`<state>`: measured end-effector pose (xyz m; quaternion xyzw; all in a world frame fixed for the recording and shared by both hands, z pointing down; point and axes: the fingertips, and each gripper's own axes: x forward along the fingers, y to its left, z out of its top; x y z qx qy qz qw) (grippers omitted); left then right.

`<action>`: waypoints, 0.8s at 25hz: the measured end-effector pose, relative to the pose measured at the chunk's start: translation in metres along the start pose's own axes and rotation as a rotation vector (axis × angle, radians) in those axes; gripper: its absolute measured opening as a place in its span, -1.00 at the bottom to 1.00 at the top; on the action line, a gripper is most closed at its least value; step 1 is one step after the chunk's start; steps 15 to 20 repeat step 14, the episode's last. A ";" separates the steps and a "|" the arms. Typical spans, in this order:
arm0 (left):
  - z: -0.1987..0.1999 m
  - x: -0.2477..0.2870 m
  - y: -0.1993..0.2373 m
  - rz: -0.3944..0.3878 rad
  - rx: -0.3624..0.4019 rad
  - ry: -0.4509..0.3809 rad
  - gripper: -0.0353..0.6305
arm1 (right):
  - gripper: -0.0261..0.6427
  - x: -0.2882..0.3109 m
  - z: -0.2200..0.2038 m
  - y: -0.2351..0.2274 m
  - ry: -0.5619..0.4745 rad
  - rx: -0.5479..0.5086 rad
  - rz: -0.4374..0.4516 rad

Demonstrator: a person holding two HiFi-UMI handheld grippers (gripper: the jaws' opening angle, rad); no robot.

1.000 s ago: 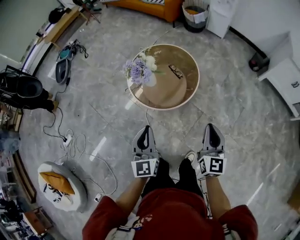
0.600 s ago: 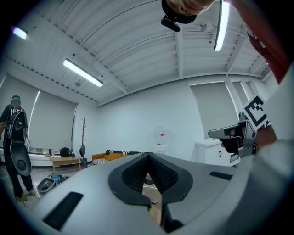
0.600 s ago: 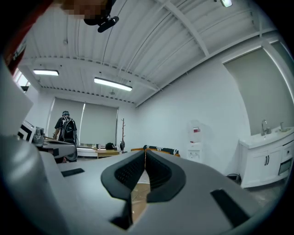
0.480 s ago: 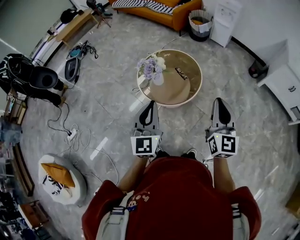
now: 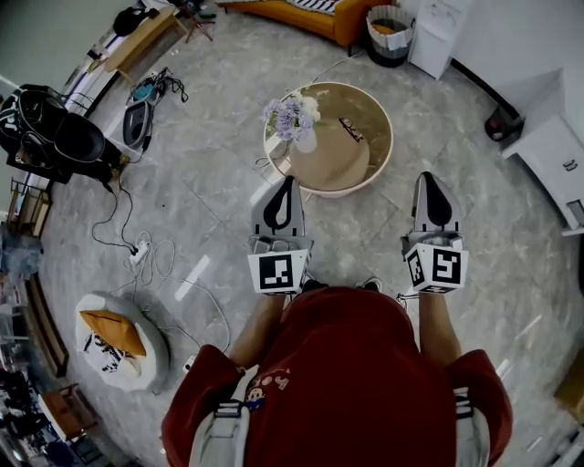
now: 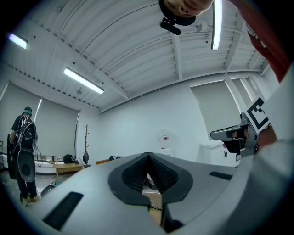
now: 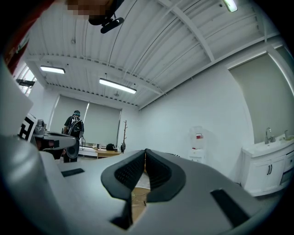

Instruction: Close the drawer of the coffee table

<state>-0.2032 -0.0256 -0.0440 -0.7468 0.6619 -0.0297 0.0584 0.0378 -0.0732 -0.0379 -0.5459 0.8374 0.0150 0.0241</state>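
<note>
The round coffee table (image 5: 379, 160) stands on the grey floor ahead of me, with a vase of purple and white flowers (image 5: 292, 119) and a pair of glasses (image 5: 351, 130) on its top. From above I cannot make out its drawer. My left gripper (image 5: 289, 181) (image 6: 147, 156) is held level in the air, its tip over the table's near rim in the head view. It is shut, with nothing between the jaws. My right gripper (image 5: 429, 176) (image 7: 145, 150) is held level to the right of the table, also shut and empty.
Cables and a power strip (image 5: 139, 255) lie on the floor at left, near a round cushion (image 5: 119, 351). A black chair (image 5: 55, 137) stands far left. An orange sofa (image 5: 328, 18), a bin (image 5: 388, 32) and white cabinets (image 5: 557, 155) line the far side. Another person (image 6: 25, 156) stands across the room.
Both grippers have risen and now sit higher in the head view, closer to the table's rim. My legs and shoes have dropped out of sight beneath my red shirt.
</note>
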 end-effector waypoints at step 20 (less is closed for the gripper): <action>-0.010 0.009 -0.013 0.033 -0.018 0.007 -0.87 | -0.85 0.003 -0.011 -0.015 0.018 -0.025 0.021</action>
